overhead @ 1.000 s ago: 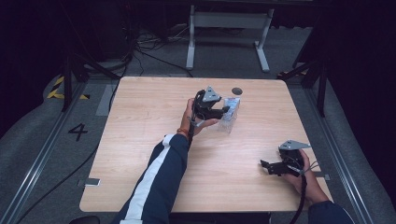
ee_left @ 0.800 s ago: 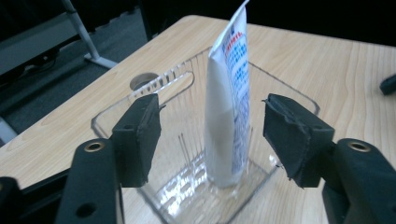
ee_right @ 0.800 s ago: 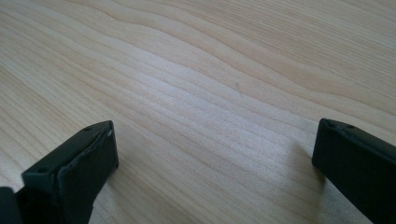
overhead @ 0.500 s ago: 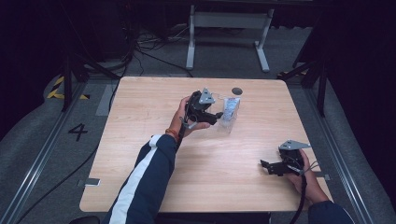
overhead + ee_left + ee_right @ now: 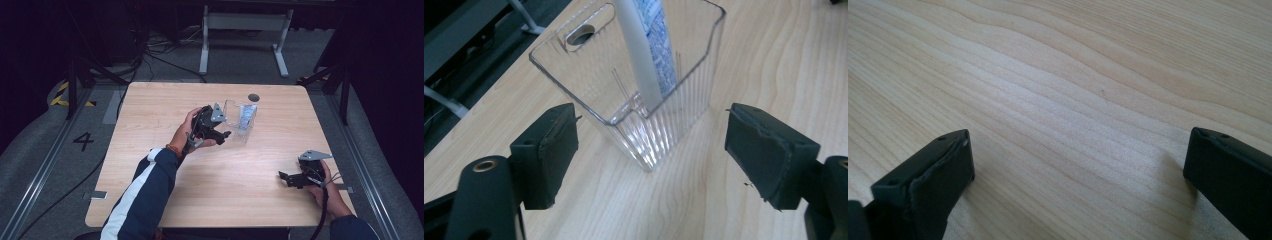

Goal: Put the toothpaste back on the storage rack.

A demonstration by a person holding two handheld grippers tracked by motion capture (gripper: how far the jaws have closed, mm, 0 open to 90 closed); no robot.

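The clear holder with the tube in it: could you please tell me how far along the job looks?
Done: the white tube already stands inside the clear holder, which sits upright on the table. In hand: the left tongs are open, jaws apart on either side of the holder's near corner, touching nothing. Left: possibly a grasp on the holder; the right tongs wait open over bare wood.

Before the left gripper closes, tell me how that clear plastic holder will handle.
The clear holder looks thin-walled and light, so it would likely slide if nudged. The tall tube leaning inside probably makes it top-heavy and apt to tip. Its ribbed, glossy walls may slip between the left gripper pads.
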